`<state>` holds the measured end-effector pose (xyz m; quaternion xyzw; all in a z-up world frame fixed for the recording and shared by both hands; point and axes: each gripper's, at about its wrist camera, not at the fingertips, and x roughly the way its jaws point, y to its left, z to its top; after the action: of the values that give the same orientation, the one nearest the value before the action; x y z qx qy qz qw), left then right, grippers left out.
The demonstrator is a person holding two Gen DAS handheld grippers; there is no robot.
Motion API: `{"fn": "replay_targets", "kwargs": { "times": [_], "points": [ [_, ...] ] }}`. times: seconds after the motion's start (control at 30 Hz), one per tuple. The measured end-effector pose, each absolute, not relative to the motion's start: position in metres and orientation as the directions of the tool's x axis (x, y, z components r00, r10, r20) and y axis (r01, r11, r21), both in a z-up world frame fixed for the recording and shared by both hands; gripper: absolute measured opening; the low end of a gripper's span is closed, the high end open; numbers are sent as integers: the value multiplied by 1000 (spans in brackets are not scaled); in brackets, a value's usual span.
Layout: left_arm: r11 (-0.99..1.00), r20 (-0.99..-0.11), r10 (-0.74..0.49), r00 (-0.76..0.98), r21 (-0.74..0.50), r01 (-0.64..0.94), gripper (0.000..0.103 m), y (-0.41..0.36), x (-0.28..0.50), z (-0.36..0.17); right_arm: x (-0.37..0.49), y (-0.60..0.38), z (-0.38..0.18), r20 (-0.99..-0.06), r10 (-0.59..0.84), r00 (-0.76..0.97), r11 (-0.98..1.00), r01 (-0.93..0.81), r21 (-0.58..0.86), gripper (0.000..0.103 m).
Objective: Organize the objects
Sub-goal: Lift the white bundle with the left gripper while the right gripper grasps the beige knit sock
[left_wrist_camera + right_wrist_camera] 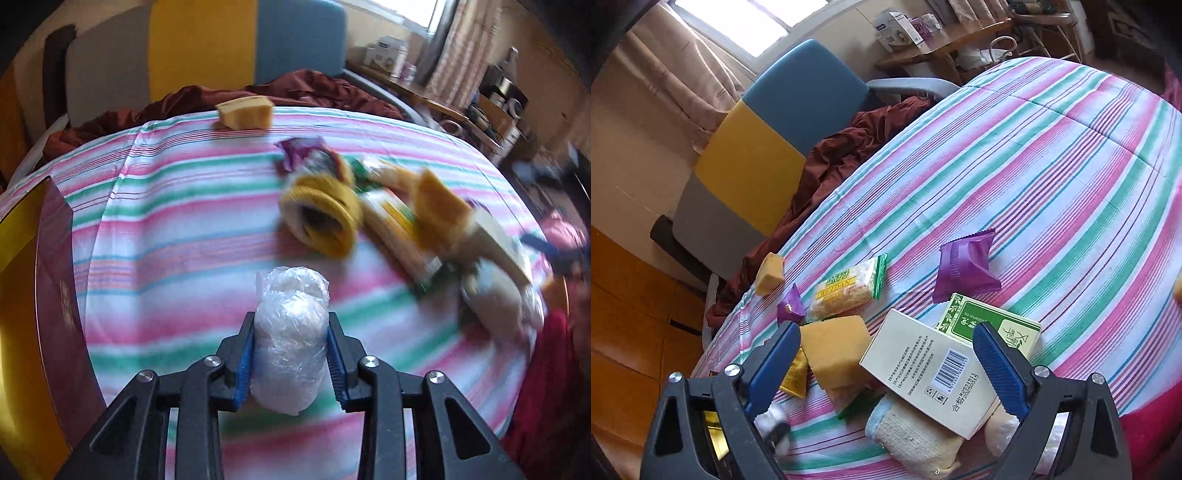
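My left gripper (291, 317) is shut on a white bundle wrapped in clear plastic (291, 288), held above the striped bedcover (166, 221). To its right, a blurred pile holds a yellow sock roll (321, 218), a snack pack (395, 221) and a white box (498, 247). My right gripper (886, 328) stands open over that pile. The white barcode box (931, 369) and a yellow sponge (836, 349) lie between its fingers, with no pad pressing on them. A green box (997, 321), a purple packet (966, 271) and a cream sock (916, 435) lie close by.
A dark red box with a gold rim (55, 277) sits at the bed's left edge. A lone sponge (245, 112) lies at the far edge by crumpled maroon cloth (831, 166). Behind stand a blue, yellow and grey headboard (775, 147) and a wooden shelf (942, 40).
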<state>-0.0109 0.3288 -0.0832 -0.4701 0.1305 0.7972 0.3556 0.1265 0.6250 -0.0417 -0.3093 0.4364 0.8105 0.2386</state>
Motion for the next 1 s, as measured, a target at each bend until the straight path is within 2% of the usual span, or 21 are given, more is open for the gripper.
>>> {"fn": "replay_targets", "kwargs": {
  "times": [0.2,0.4,0.53,0.8,1.0],
  "points": [
    [-632,-790,484,-376,-19,-775,34,320,36,-93,126,628,-44,-724,124,-679,-493,-675,549,96],
    [-613,-768,525,-368,-41,-789,34,314,31,-95,112,620,-49,-789,130,-601,-549,-706,447,95],
    [-605,-760,538,-365,-46,-795,34,312,34,-96,124,616,-34,-764,206,-611,-559,-715,421,95],
    [-594,-742,573,-348,-83,-800,34,307,34,-99,127,558,-14,-834,83,-545,-721,-611,327,86],
    [-585,-734,594,-330,-112,-803,34,302,32,-99,112,538,-47,-936,95,-338,-754,-638,153,81]
  ]
}}
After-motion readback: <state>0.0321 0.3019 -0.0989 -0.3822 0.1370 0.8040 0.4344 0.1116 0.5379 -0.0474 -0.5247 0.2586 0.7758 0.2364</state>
